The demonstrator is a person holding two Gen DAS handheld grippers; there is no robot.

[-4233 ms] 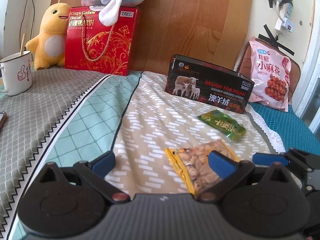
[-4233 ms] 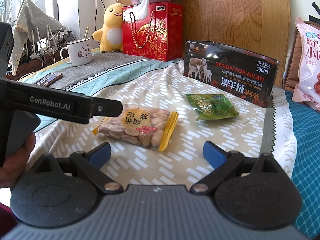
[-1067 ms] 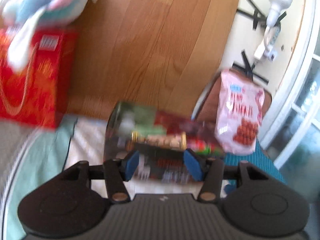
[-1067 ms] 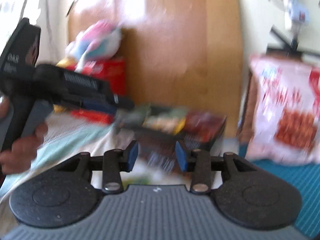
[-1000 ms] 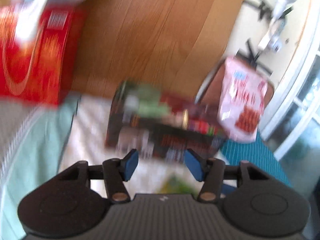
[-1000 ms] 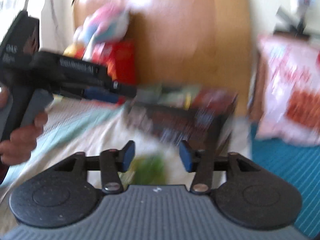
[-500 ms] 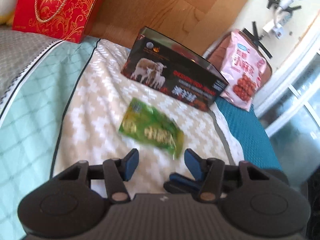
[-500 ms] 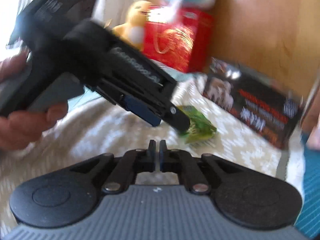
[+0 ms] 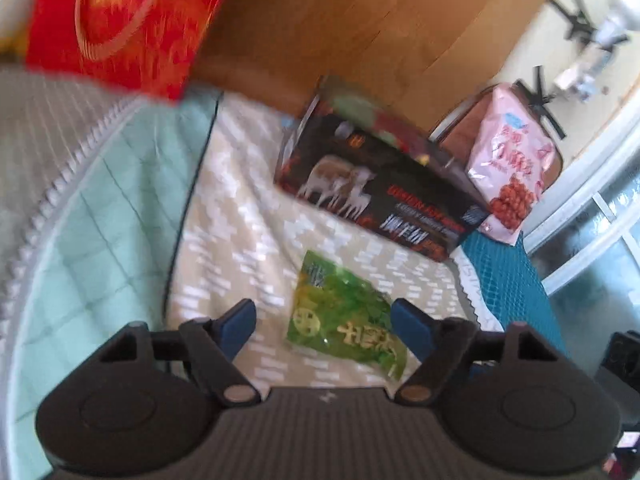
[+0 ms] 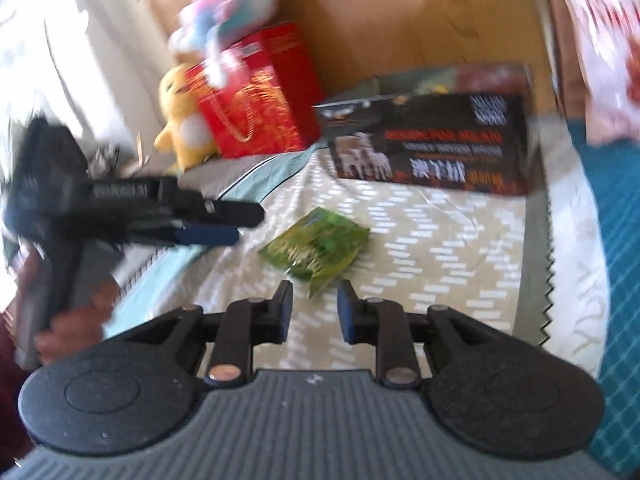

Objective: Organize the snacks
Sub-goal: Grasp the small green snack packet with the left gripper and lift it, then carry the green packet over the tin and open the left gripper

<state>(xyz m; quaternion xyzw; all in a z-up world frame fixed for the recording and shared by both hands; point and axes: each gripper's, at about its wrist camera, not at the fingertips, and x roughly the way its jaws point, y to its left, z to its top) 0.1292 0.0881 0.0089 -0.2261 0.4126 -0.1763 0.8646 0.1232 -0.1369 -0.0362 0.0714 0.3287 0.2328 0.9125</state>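
Gone from the bed: yellow peanut packet, lying near the green packet four seconds back, now absent from the patterned cover in both views; something yellow glimpsed inside the open dark box (image 9: pixel 384 192), blurred, so presence there judged likely, not confirmed. Green snack packet (image 9: pixel 344 320) remaining on the beige patterned bedspread (image 9: pixel 240 216), near side of the box, well apart from it, flat, untouched. Left tool (image 9: pixel 323 320) brought down over that packet, jaws opening and standing wide, one blue pad each side of the packet, neither pressing on it; nothing held. Right tool (image 10: pixel 314 312) just near of the same packet's closest corner, jaws opening from a narrow gap, nothing between the pads, nothing held. Left tool also visible in the right wrist view, to the left of the packet, gripped by a hand (image 10: pixel 72 320). Pink snack bag (image 9: pixel 512 168) propped upright at the far right, beside the box end, outside it. Red gift box (image 10: pixel 256 92) and yellow plush toy (image 10: pixel 180 112) at the far left, undisturbed. Assessment: roughly one item put away, green packet next in hand, pick-up not yet made; pink bag possibly still to be dealt with. Both views motion-blurred; box contents not legible.
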